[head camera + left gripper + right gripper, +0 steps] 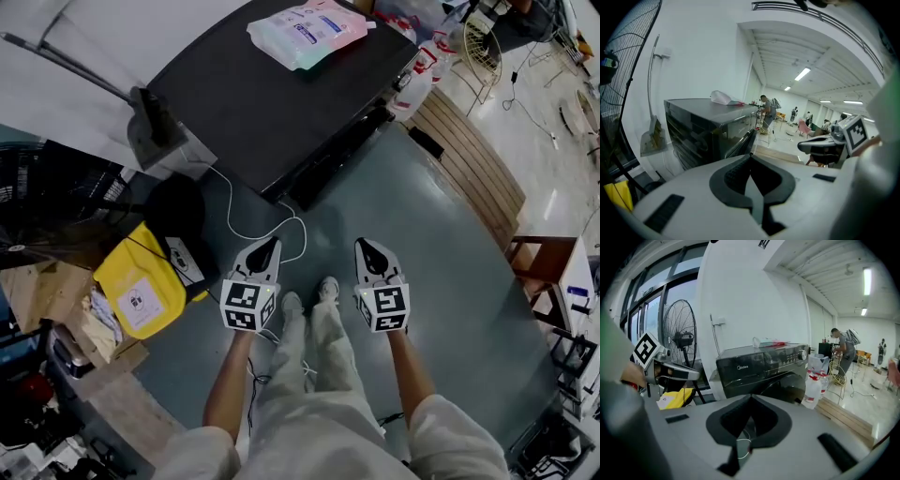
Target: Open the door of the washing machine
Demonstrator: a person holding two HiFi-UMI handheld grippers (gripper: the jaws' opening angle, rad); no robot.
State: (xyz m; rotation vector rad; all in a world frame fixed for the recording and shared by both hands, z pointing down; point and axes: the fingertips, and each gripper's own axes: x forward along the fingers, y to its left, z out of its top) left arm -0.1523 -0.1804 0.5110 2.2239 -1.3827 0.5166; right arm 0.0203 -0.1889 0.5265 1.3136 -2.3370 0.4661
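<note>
washing machine shows its front in right gripper view, top overhead.

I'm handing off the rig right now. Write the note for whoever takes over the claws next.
Claws: the left claw is shut and empty, held low over the floor. The right claw is level with it, also shut and empty.
Things: the washing machine stands straight ahead with a pouch on its top. Its door on the front looks closed, and neither claw touches it.
Done: nothing yet.
Left: bring a claw to the door, grip it and swing it open.
</note>
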